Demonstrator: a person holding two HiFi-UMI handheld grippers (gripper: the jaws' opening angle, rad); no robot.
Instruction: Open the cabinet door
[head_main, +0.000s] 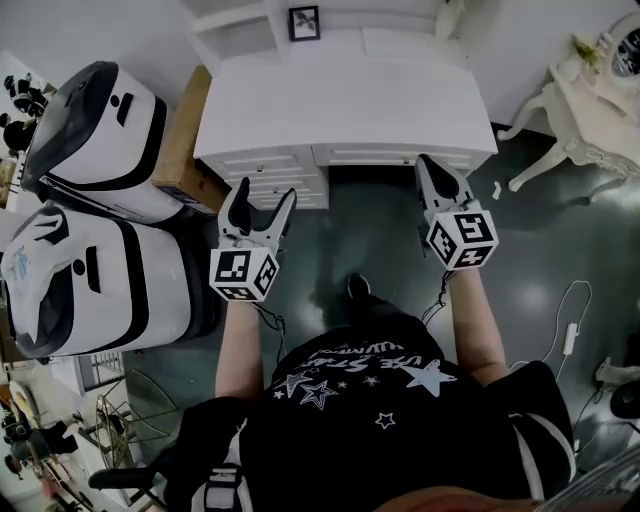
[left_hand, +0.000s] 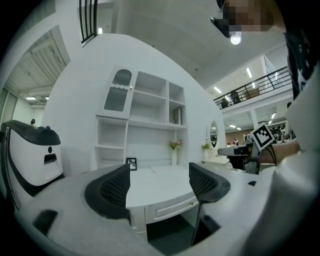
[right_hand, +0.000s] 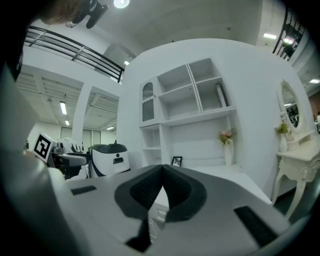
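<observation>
2 empty grippers short of desk (head_main: 340, 100): left gripper (head_main: 267, 192) wide, right gripper (head_main: 428, 166) closed; cabinet door (left_hand: 119, 91) well beyond.

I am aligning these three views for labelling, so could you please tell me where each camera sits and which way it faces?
Head view: on the person's head, looking steeply down at the white desk and floor; shows both forearms, the left gripper and right gripper.
Left gripper view: rides that gripper, facing level toward the desk and shelf unit; its jaws stand apart, empty.
Right gripper view: rides that gripper, facing the same shelves; jaws together.
Shared: both gripper views show the picture frame.
</observation>
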